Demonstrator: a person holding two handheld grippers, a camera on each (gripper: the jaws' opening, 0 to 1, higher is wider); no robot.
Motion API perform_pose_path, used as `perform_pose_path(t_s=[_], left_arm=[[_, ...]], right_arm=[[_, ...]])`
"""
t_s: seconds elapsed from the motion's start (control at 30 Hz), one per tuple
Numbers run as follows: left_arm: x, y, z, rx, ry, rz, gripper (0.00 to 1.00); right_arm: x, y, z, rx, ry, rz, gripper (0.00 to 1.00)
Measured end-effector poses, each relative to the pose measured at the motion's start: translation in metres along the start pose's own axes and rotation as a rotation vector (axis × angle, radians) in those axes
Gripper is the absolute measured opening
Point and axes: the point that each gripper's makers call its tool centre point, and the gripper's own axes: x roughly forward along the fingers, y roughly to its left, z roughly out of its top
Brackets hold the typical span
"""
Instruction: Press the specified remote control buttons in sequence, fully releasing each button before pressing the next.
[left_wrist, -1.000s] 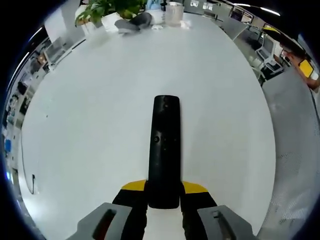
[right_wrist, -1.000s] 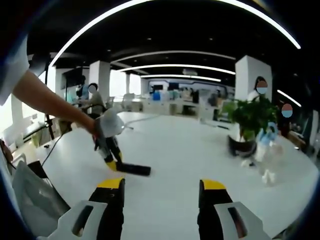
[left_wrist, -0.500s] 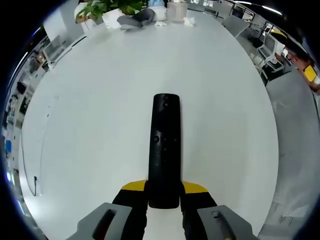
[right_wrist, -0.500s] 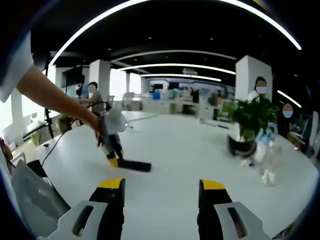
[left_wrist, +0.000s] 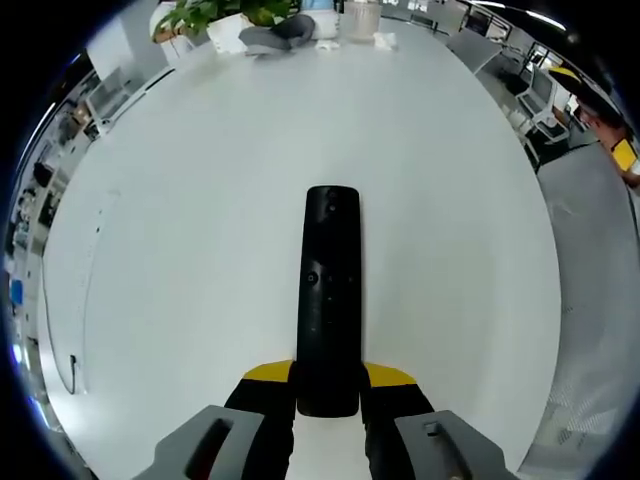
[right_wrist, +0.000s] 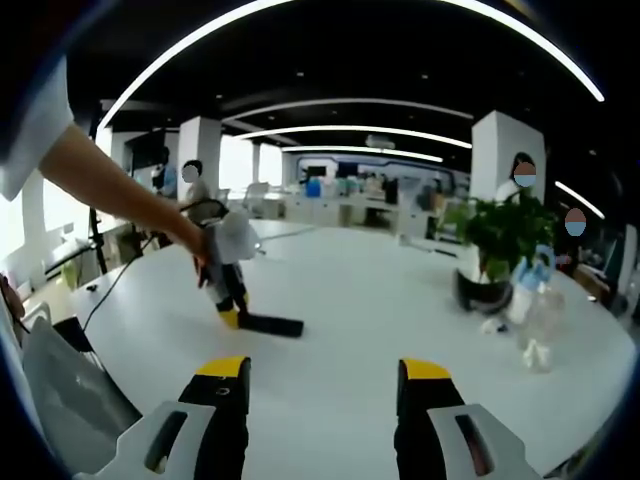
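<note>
Across the wide white table (left_wrist: 180, 220), my left gripper (left_wrist: 328, 385) clamps the black remote control (left_wrist: 328, 290) by its near end, flat on the surface. My right gripper (right_wrist: 320, 385) hangs wide open, holding nothing, well apart. Pressing buttons (left_wrist: 313, 277) risks tilting the remote.

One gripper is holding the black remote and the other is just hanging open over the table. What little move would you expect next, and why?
Probably the right gripper moves toward the remote to reach its buttons. The left gripper is shut on the remote's near end, and the remote lies flat on the white table. The right gripper is open, holds nothing, and is well apart from the remote.
</note>
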Motion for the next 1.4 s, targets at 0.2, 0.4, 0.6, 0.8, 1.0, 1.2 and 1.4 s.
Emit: perform_pose_path(t_s=[0.2,0.4,0.6,0.8,1.0,1.2,1.4], left_arm=[[0.0,0.005,0.001,0.0,0.005,-0.001,0.24],[-0.001,0.009,0.001,0.007,0.011,-0.004,0.24],[-0.001,0.013,0.002,0.013,0.018,-0.007,0.24],[0.0,0.021,0.004,0.034,0.038,-0.012,0.24],[0.001,0.029,0.005,0.044,0.058,-0.014,0.24],[0.001,0.036,0.006,0.078,0.083,-0.022,0.25],[0.001,0.041,0.007,0.135,0.119,-0.031,0.25]], right_arm=[[0.0,0.0,-0.001,-0.004,0.003,-0.002,0.57],[0.001,0.0,-0.001,-0.007,0.007,-0.002,0.57],[0.001,0.0,-0.002,-0.013,0.014,-0.004,0.56],[0.002,0.002,-0.004,-0.024,0.027,-0.001,0.56],[0.003,0.002,-0.006,-0.025,0.037,-0.002,0.56],[0.003,0.003,-0.008,-0.035,0.049,-0.001,0.56],[0.004,0.002,-0.01,-0.038,0.058,-0.006,0.56]])
